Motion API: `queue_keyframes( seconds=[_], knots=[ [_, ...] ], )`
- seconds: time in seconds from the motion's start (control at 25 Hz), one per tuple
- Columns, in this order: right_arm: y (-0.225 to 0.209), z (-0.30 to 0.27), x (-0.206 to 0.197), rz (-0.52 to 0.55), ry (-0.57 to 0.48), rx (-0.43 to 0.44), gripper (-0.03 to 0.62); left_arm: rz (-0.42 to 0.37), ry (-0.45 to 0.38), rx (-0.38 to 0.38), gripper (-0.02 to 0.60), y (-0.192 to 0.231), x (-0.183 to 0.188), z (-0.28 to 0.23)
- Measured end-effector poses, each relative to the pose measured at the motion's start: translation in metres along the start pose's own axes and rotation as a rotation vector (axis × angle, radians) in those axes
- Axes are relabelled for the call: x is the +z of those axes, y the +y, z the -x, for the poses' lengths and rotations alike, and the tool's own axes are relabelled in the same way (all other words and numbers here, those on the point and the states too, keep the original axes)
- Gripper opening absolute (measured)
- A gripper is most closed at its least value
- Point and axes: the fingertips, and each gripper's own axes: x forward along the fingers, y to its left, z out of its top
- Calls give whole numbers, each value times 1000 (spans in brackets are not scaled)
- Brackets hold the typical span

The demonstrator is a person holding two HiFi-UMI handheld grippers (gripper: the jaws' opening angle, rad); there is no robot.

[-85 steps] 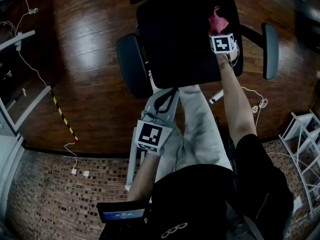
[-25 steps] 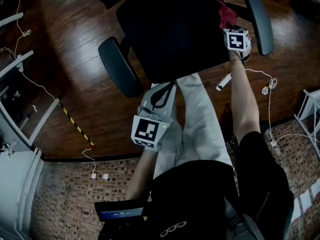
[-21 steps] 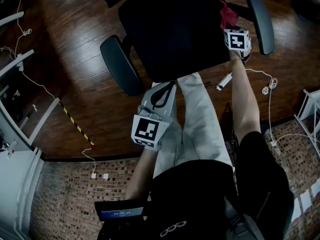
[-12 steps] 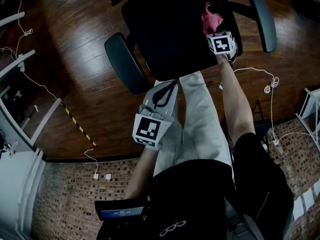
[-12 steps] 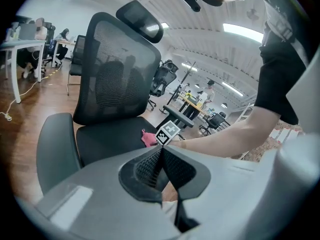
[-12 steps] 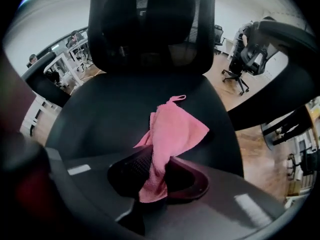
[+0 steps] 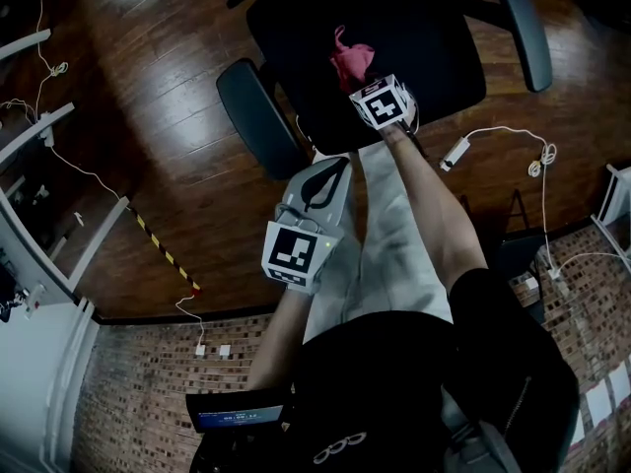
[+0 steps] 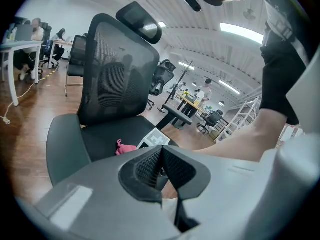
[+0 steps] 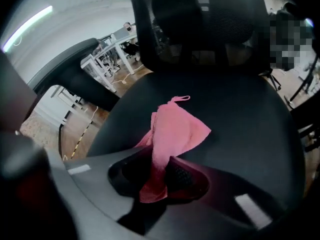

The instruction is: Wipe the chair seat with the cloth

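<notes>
At the front of the chair seat (image 7: 434,37), my right tool (image 9: 160,176) clamps the cloth (image 9: 172,129), bare seat lying ahead; left tool (image 8: 161,164), clenched empty, hangs short of it.

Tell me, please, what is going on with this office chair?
A person appears to be wiping the black office chair seat. The right gripper is shut on a pink cloth, which trails onto the seat. The left gripper is shut and empty, held back off the seat, beside the person's leg.
</notes>
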Motion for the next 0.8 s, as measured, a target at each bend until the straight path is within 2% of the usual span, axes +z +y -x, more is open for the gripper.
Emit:
queue_keyframes(
  seconds=[0.28, 0.56, 0.68, 0.8],
  knots=[
    [72, -9, 13, 88, 3, 128, 70, -14, 9, -15, -8, 2, -2, 7],
    [134, -8, 20, 147, -23, 308, 71, -30, 31, -31, -8, 2, -4, 6],
    [137, -9, 18, 155, -39, 322, 70, -36, 51, -37, -8, 1, -7, 0],
    [123, -9, 17, 121, -53, 315, 71, -42, 69, -43, -8, -1, -9, -8]
  ],
)
